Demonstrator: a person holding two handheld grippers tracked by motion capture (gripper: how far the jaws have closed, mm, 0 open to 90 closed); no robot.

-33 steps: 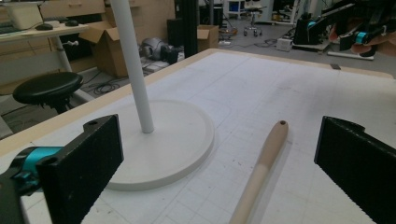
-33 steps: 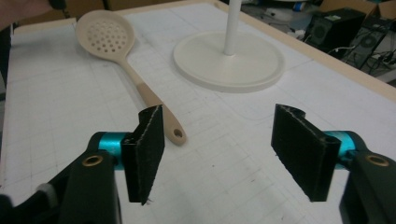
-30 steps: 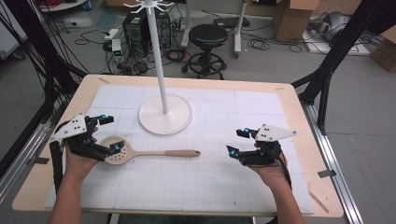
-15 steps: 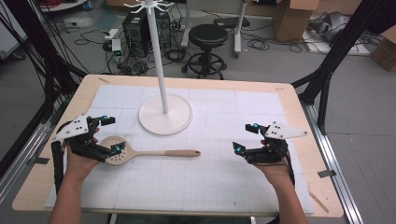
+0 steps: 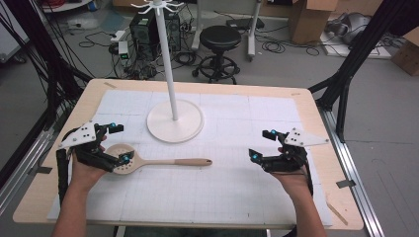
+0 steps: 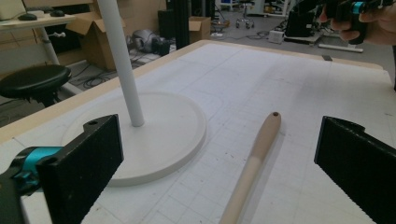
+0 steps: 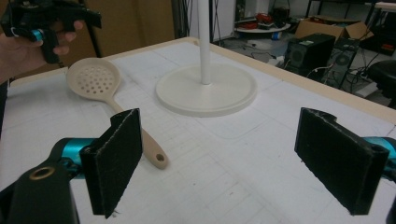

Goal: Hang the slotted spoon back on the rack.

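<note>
Skimmer point(image 5: 158, 162) flat, handle pointing right (bowl by left gripper point(image 5: 116, 143)).

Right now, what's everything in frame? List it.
Slotted spoon: 1, beige, flat on the mat, bowl toward the left gripper, handle pointing right.
Stand: 1, white, round base and upright pole, hooks on top, centre back of the mat.
Mat: 1, white with a grid, covers most of the table.
Table: 1, light wood.
Stool: 1, black, on the floor behind.
Boxes: cardboard, brown, floor at back.
Left gripper: open, around the spoon's bowl.
Right gripper: open, nothing between the jaws, which have just been opening.
</note>
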